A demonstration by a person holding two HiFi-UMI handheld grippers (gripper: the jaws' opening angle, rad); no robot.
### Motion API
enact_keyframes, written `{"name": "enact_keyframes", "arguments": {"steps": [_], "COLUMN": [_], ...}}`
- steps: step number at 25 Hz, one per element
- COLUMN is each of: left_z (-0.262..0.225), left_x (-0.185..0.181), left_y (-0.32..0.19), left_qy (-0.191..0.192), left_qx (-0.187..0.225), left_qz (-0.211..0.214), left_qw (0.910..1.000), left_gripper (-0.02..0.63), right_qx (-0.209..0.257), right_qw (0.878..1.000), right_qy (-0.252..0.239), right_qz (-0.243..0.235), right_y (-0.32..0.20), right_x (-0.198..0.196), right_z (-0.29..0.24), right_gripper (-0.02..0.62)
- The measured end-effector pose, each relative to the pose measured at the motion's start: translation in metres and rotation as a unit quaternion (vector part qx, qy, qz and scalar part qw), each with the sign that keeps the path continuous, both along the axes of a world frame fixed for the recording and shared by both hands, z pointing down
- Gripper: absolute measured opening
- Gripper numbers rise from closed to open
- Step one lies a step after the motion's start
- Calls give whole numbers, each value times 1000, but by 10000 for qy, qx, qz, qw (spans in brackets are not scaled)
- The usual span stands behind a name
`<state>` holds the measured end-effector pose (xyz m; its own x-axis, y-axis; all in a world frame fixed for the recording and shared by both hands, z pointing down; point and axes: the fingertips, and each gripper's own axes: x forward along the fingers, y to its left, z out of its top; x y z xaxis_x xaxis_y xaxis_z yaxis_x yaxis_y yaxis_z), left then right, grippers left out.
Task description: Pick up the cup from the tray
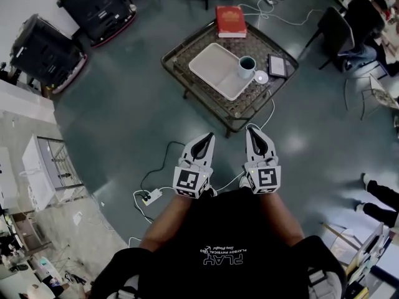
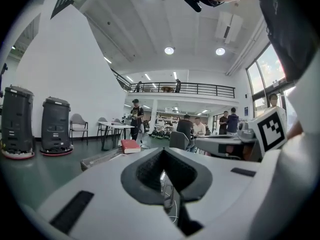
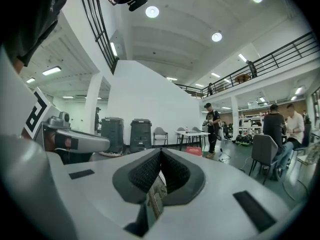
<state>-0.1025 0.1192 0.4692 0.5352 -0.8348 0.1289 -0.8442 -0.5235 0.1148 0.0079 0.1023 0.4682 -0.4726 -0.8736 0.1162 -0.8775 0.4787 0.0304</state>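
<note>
A dark teal cup [image 1: 247,66] stands upright at the right edge of a white tray [image 1: 215,67] on a low dark table [image 1: 187,53]. Both grippers are held side by side in front of the person, short of the table and well apart from the cup. The left gripper [image 1: 208,136] and the right gripper [image 1: 249,130] point toward the table, jaws together and nothing between them. In the left gripper view the left gripper [image 2: 162,152] looks shut, with the table edge [image 2: 98,158] beyond. The right gripper [image 3: 160,152] is shut and empty in its own view.
A red book [image 1: 230,21] lies on the table's far corner, a small black tablet [image 1: 277,65] and a white round object [image 1: 261,77] at its right. Two black machines [image 1: 93,5] stand far left. A power strip with cables [image 1: 151,196] lies on the floor. A chair [image 1: 336,30] stands far right.
</note>
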Motion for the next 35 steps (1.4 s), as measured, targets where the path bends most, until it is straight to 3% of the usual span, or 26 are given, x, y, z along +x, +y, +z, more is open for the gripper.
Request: {"name": "enact_keyframes", "arguments": {"steps": [8, 15, 19, 25, 35], "left_z": [2, 6, 3, 4, 3], "left_x": [-28, -12, 5, 23, 36], "left_y": [-12, -23, -35, -67, -126], "left_qy": [1, -130, -578, -427, -399], "left_qx": [30, -38, 216, 129, 84], "left_qz": [192, 254, 315, 95, -319], "left_qw": [9998, 9996, 9976, 9990, 9987], "left_gripper": [0, 0, 0, 0, 0], "right_qx": [28, -53, -32, 429, 221], "right_qw": [9996, 9994, 9998, 9985, 9983], "right_qy": [40, -42, -9, 219, 59], "right_qz": [278, 326, 171, -250, -537], "right_y": [1, -21, -45, -69, -127], "right_x": [-19, -6, -1, 0, 20], "right_z": [0, 5, 7, -2, 5], "right_gripper": [8, 8, 8, 8, 8]}}
